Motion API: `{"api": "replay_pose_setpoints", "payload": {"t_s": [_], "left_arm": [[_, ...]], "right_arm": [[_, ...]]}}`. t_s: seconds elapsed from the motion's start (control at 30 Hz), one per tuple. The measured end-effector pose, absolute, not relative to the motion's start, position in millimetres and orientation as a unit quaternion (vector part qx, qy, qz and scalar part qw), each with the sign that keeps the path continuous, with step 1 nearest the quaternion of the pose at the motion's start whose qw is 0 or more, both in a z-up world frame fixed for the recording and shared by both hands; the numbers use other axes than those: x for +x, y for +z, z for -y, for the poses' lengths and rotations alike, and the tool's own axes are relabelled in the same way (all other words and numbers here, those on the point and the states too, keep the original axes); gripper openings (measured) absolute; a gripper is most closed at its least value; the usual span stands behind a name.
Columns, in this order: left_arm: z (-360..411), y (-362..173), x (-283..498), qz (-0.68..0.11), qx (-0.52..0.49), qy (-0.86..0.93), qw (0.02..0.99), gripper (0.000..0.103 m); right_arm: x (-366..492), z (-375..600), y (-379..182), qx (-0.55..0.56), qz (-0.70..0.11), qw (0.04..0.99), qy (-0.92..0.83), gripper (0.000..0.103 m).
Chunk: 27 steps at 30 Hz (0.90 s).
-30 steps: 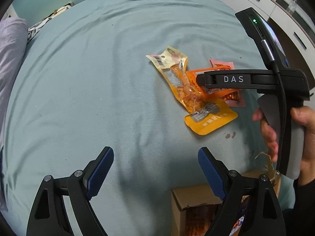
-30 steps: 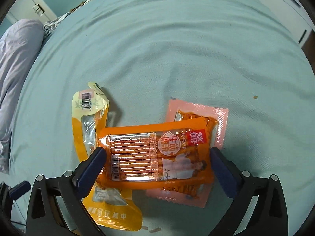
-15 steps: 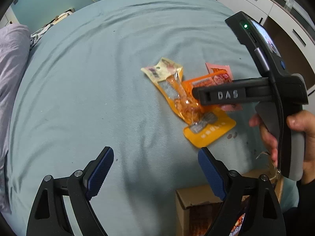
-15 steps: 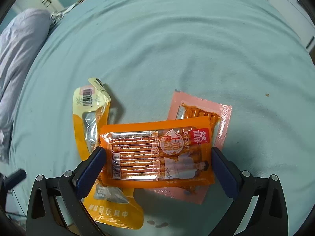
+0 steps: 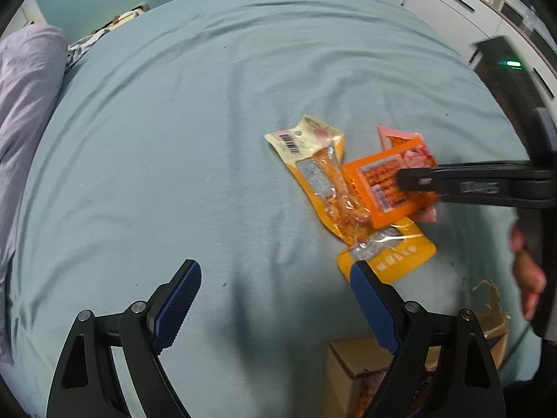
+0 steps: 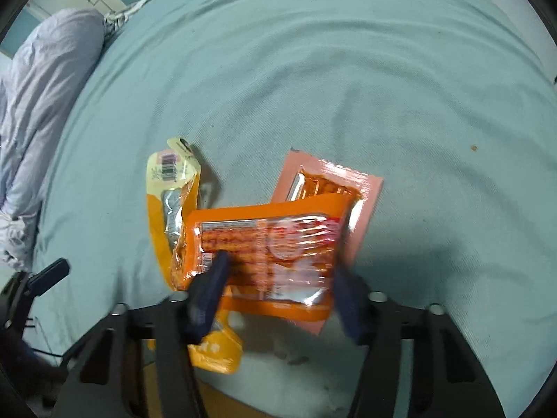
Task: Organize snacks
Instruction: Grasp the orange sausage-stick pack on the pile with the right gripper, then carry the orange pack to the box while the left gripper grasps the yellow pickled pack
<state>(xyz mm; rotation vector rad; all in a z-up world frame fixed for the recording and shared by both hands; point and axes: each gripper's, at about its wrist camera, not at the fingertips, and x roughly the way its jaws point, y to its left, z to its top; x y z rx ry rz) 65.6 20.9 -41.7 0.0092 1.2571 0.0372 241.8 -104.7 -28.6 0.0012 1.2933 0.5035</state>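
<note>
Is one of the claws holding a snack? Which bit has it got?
The right claw is closing around the orange snack packet, at its near short ends, though blur hides whether it grips yet. The left claw holds nothing.

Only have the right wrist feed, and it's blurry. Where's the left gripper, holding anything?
Observer: The left gripper is open and holds nothing. It hovers over bare bed sheet, to the left of the snack pile.
Operator: Anywhere near to drop packets?
Observer: A cardboard box stands at the bed's near edge, under the left gripper's right finger, with its flaps open.
Operator: I can't see the yellow packet's near end properly.
Observer: In the left wrist view the yellow packet is crossed only at its middle by the orange packet. Its near end lies uncovered on the sheet.
</note>
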Motion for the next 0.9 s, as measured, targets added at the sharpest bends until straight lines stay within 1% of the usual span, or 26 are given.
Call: {"api": "replay_pose_setpoints", "payload": {"t_s": [0.03,0.1,0.2,0.3,0.37,0.53,0.63,0.77,0.83,0.87,0.9], "left_arm": [[-22.5,-42.7,66.7,-0.589,0.001,0.019,0.808,0.088],[-25.3,-45.0,69.8,-0.592,-0.005,0.021,0.806,0.088],[-28.9,-47.5,76.8,-0.593,-0.009,0.025,0.805,0.088],[-32.7,-48.4,86.3,-0.591,-0.015,0.030,0.806,0.088],[-36.6,-54.4,94.1,-0.596,-0.030,0.024,0.802,0.088],[-24.1,-70.2,113.9,-0.620,-0.074,-0.026,0.781,0.088],[-4.3,-85.4,128.2,-0.640,-0.066,-0.054,0.763,0.088],[13.7,-110.8,137.9,-0.666,-0.046,-0.064,0.742,0.087],[19.9,-111.8,136.8,-0.655,-0.023,-0.056,0.753,0.076],[21.6,-107.7,134.8,-0.644,-0.019,-0.058,0.763,0.050],[20.3,-101.9,132.8,-0.636,-0.026,-0.063,0.769,0.041]], "right_arm": [[241.2,108.4,-24.5,0.008,-0.594,0.769,0.237,0.034],[237.6,114.8,-15.7,0.026,-0.588,0.768,0.254,0.022],[229.0,127.3,-1.9,0.057,-0.577,0.766,0.276,0.013],[219.4,145.2,14.1,0.106,-0.551,0.773,0.297,0.007],[207.7,160.4,24.4,0.130,-0.529,0.783,0.299,0.007],[165.6,198.9,50.8,0.145,-0.483,0.823,0.263,0.007],[132.9,224.1,57.9,0.172,-0.454,0.836,0.256,0.007],[76.4,251.7,50.6,0.202,-0.427,0.843,0.257,0.007],[52.0,266.3,41.3,0.221,-0.424,0.840,0.257,0.007],[42.6,270.4,35.4,0.227,-0.425,0.841,0.248,0.007],[29.7,276.6,31.2,0.230,-0.423,0.845,0.231,0.007]]}}
